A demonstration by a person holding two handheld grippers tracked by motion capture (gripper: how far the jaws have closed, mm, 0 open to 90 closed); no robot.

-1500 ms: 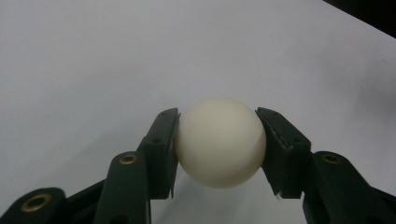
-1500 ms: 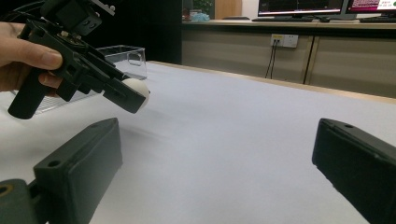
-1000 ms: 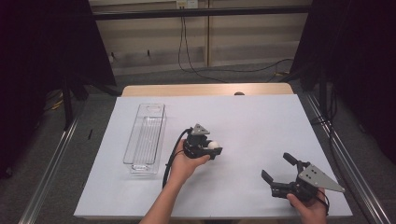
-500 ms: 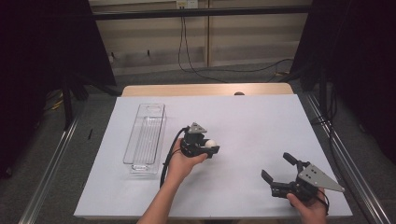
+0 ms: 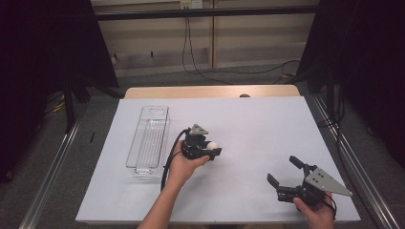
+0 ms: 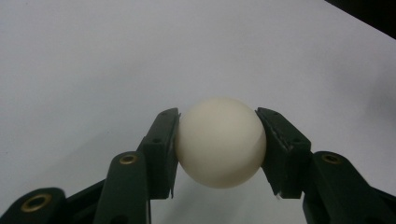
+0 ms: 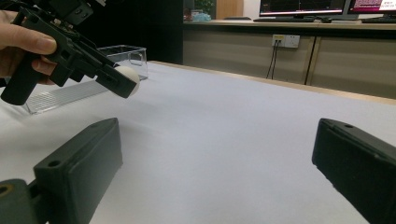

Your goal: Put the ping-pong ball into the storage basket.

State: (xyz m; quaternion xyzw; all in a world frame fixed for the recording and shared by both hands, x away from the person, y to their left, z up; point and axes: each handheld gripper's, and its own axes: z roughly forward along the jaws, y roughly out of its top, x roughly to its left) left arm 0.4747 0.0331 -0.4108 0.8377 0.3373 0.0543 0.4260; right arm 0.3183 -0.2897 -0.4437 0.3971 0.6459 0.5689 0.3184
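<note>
A cream-white ball sits squeezed between the two black jaws of my left gripper, which is shut on it. From above, that gripper hangs a little over the middle of the white table with the ball at its tip. In the right gripper view the same ball is lifted off the surface, tilted down to the right. My right gripper rests near the table's front right, its jaws wide apart with nothing between them.
A clear plastic bin, long and narrow, lies left of the left hand; it also appears far left in the right gripper view. The white table sheet ends at a wooden strip at the back. Metal rails flank both sides.
The left hand with the ball has shifted slightly toward the back and lifted a little. The right gripper has stayed put.
</note>
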